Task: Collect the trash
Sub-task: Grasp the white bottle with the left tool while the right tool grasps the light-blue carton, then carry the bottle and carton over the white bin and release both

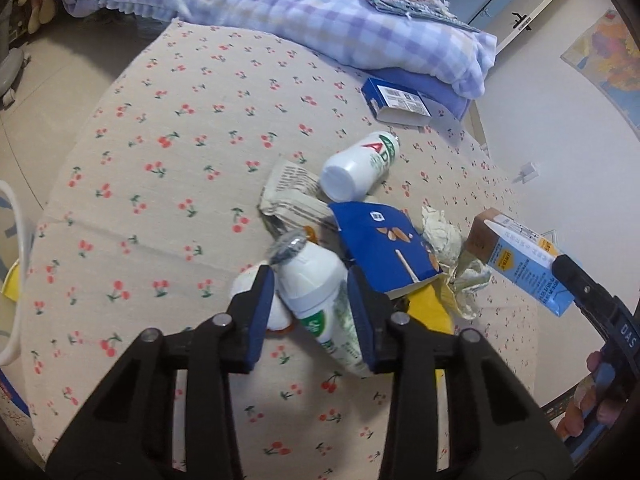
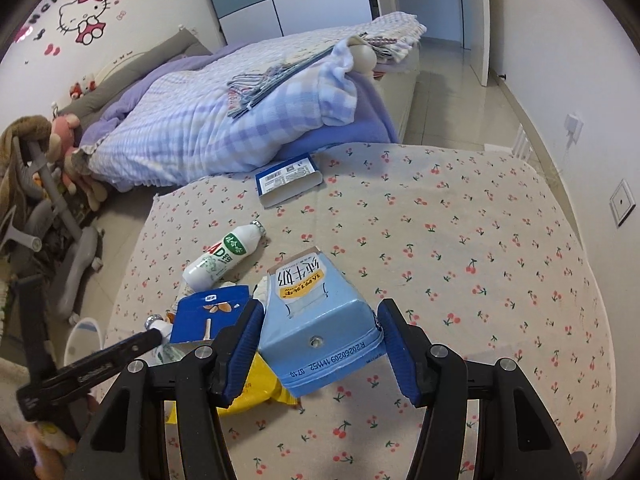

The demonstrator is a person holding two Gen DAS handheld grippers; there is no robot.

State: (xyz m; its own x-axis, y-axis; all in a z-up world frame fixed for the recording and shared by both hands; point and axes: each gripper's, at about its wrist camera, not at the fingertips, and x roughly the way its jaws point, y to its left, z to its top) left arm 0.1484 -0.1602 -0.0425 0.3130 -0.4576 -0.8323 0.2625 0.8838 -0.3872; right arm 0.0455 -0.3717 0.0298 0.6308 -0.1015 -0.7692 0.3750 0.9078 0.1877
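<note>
Cherry-print sheet [image 2: 460,240]; pale-blue milk carton [image 2: 320,320], dented, bottom facing camera.

You see: cherry-print sheet [image 2: 460,220] covering the bed | checked purple quilt [image 2: 208,128] heaped at its far edge | fringed blanket [image 2: 280,68] on the quilt | plush toys [image 2: 66,136] by the far-left corner | Hello Kitty decal [image 2: 82,16] on the wall
</note>
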